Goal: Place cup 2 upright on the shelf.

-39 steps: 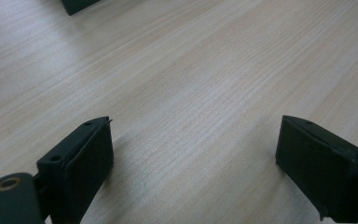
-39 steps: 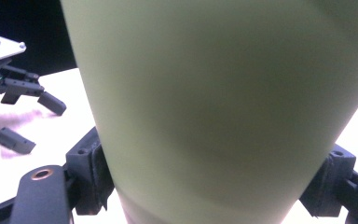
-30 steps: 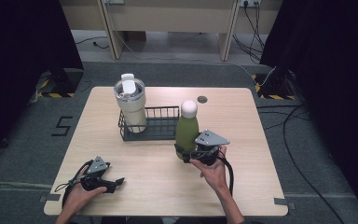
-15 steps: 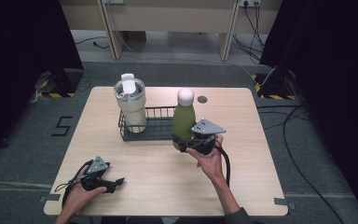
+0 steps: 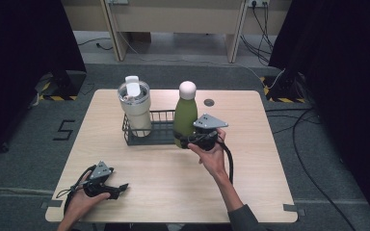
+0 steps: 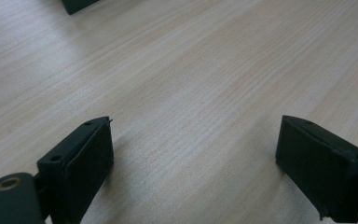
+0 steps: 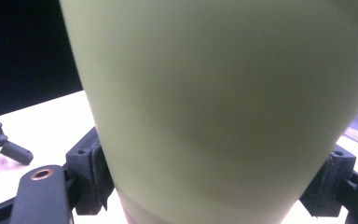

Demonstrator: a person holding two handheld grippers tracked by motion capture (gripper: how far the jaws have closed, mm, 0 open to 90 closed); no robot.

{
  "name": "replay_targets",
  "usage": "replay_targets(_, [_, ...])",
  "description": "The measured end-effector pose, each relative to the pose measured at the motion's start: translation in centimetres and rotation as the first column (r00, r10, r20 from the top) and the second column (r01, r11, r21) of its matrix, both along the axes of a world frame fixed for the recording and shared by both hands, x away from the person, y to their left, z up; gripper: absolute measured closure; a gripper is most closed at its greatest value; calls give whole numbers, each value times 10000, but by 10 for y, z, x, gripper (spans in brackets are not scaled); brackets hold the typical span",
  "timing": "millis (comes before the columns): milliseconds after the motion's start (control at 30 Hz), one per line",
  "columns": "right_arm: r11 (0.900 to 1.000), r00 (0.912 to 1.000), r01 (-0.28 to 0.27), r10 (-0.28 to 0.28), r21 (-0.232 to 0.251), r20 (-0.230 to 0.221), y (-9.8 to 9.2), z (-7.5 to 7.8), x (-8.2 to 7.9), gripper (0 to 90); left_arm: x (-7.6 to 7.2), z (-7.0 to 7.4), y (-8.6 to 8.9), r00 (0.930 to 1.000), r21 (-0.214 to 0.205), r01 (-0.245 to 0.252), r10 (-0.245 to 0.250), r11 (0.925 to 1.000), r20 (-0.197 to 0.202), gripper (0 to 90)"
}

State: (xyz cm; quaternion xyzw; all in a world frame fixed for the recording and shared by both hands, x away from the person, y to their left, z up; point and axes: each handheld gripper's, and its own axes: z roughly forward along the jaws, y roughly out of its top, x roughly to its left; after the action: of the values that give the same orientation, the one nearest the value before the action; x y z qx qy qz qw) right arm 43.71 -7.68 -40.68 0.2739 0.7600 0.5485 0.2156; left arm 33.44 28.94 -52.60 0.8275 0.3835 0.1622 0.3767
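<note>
At the right end of the wire basket [image 5: 147, 132], the right gripper [image 5: 198, 139] is clamping the lower body of the green bottle [image 5: 185, 118], its two jaws pressing against opposite sides of the bottle [image 7: 214, 107] in the right gripper view. The bottle is standing upright with its white cap [image 5: 187, 89] uppermost; from the high view I cannot tell for certain whether its base is hanging just above the basket rim or sitting beside it. A white tumbler [image 5: 135, 107] is occupying the basket's left end.

Near the front-left corner of the table [image 5: 250, 183], the left gripper [image 5: 107, 185] is lying low, its jaws spread wide with nothing but bare wood between them [image 6: 191, 140].

Risks, as judged: the grip is sitting low on a tall, smooth bottle, so the top-heavy body is liable to tilt or slide between the pads. If the base is catching the basket wire while lowering, the light basket could shift or tip, and the tumbler with it. The left gripper is well apart and not steadying the basket
</note>
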Motion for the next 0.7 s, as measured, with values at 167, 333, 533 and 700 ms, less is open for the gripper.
replay_targets(167, [10000, 10000, -16, 16, -39, 34, 8, 6, 7, 209, 0, 0, 0, 10000, 5, 0, 0, 10000, 3, 106])
replay_targets(333, [10000, 10000, -60, 60, -24, -26, 17, 9, 15, 209, 0, 0, 0, 10000, -5, 4, -4, 10000, -9, 105])
replay_targets(533, [9999, 9999, -131, 131, -56, -9, 25, 15, 19, 209, 0, 0, 0, 10000, -20, -5, 5, 10000, -7, 106])
replay_targets(700, [9998, 9998, -185, 185, -17, -8, 31, 21, 24, 209, 0, 0, 0, 10000, -14, -5, 5, 10000, -2, 105])
